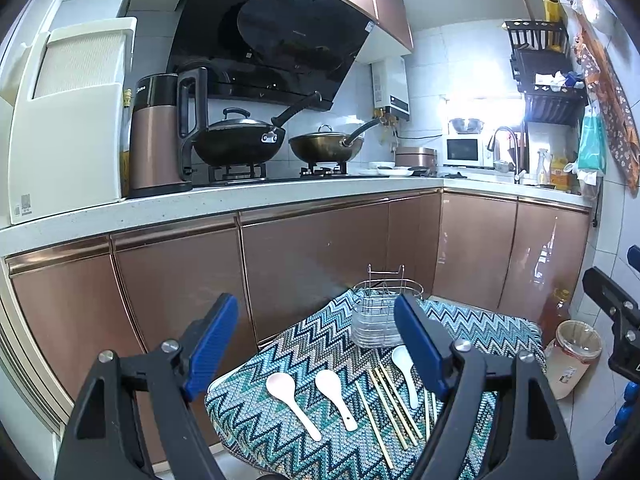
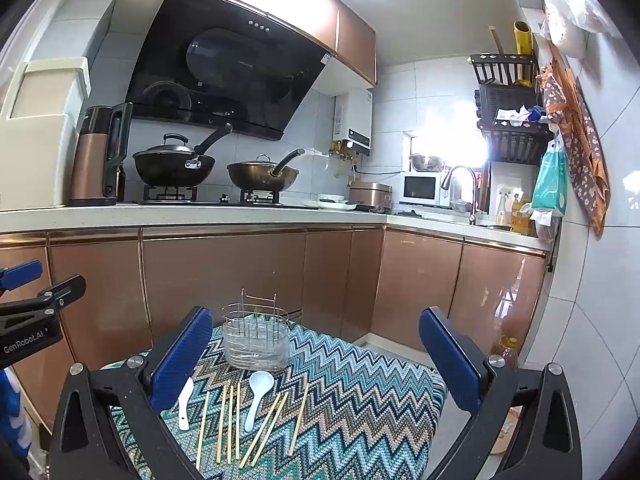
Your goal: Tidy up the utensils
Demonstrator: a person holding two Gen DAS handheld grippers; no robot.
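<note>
**Spoons and chopsticks laid out, caddy waiting, both claws spread**

The left claw [image 1: 316, 332] and the right claw [image 2: 316, 352] both hang above the cloth-covered counter [image 2: 360, 400] with fingers wide apart, pinching nothing.

Three white spoons lie on the cloth: in the left wrist view, one [image 1: 292, 402] at about 7 o'clock from the wire caddy [image 1: 380, 316], a second [image 1: 335, 397] just beside it, a third [image 1: 406, 372] nearest the caddy. Their bowls point toward the caddy, at 12 o'clock, and their handles run back toward the cameras. They look like glazed ceramic: probably stiff, smooth, chippable. I would pinch mid-handle, across the narrow width.

The chopsticks [image 2: 232, 420] lie loosely fanned between the spoons, long axes roughly 6 to 12 o'clock, some splayed toward 1 o'clock. They look light, thin and prone to rolling; take them singly near the middle.

The caddy stands upright at the far edge, apparently empty.
</note>
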